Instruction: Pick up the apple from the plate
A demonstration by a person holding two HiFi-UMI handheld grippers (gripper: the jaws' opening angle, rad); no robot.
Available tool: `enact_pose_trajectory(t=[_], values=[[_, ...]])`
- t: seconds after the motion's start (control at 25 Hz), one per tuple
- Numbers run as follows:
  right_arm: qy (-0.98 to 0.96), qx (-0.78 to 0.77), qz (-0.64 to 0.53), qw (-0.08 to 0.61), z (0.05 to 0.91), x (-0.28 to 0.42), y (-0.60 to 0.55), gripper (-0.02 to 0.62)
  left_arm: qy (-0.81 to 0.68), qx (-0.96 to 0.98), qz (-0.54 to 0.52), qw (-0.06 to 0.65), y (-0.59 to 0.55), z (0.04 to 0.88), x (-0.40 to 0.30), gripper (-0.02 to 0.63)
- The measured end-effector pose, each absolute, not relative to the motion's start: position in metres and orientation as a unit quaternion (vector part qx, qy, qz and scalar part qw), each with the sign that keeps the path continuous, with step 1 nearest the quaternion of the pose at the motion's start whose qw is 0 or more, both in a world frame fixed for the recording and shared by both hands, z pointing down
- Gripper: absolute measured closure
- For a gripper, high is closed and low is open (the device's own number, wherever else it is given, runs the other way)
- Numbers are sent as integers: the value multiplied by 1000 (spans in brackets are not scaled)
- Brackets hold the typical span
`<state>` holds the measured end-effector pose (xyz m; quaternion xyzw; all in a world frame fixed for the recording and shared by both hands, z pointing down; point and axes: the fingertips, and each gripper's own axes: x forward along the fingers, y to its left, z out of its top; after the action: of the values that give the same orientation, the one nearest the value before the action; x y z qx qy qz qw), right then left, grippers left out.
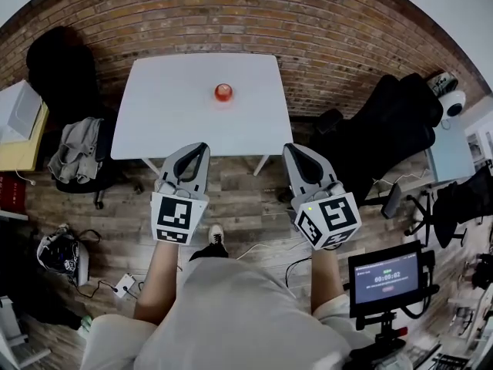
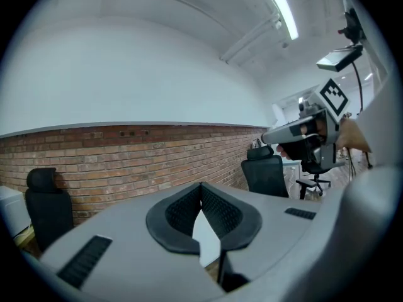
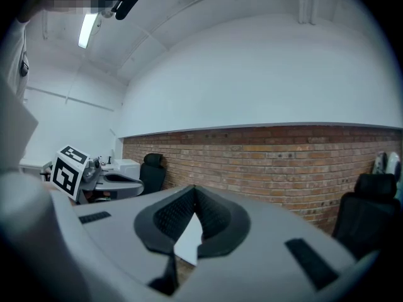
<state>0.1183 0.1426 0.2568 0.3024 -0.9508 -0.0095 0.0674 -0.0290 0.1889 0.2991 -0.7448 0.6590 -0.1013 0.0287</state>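
Head view first: where's the apple?

ME: The apple [image 1: 223, 92] sits on the white table [image 1: 169, 122], ahead of both my claws and between the lines they point along, well apart from either tip. The plate is too pale for me to make out against the tabletop. My left claw [image 1: 202, 146] and right claw [image 1: 293, 149] lie side by side, tips about at the table's near edge.

DESK: Left gripper view?

ME: My left claw [image 2: 201, 186] has its pads pressed together with nothing between them. A white sliver below the tips is probably the table. Beyond it is a brick wall [image 2: 126, 153], and the right claw [image 2: 267, 136] is off to its right. No apple shows here.

DESK: Right gripper view?

ME: It's the same story. The right claw [image 3: 192, 187] is closed tight and empty, the left claw [image 3: 140, 182] is off to its left, and there's brick ahead. No apple here either.

DESK: How will the apple handle?

ME: I'd judge it firm, fairly light and smooth-skinned. Being round, it could roll or squirt out from a shallow pinch. I'd open one claw wide, come in low and level, and seat the pads on opposite sides at its widest girth. I'd close only until it stops slipping, since a hard squeeze would bruise it.
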Motion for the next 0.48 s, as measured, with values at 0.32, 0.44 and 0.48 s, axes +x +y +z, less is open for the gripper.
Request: enact_pose_trajectory(t=[0.32, 0.44, 0.48], values=[[-952, 300, -4, 69, 257, 82, 113, 594, 651, -751, -104, 24, 156, 302, -59, 600], [-951, 301, 0, 71, 261, 71, 102, 594, 648, -754, -104, 21, 144, 306, -70, 600], [-951, 301, 1, 74, 264, 66, 97, 594, 647, -755, -105, 18, 139, 308, -75, 600]])
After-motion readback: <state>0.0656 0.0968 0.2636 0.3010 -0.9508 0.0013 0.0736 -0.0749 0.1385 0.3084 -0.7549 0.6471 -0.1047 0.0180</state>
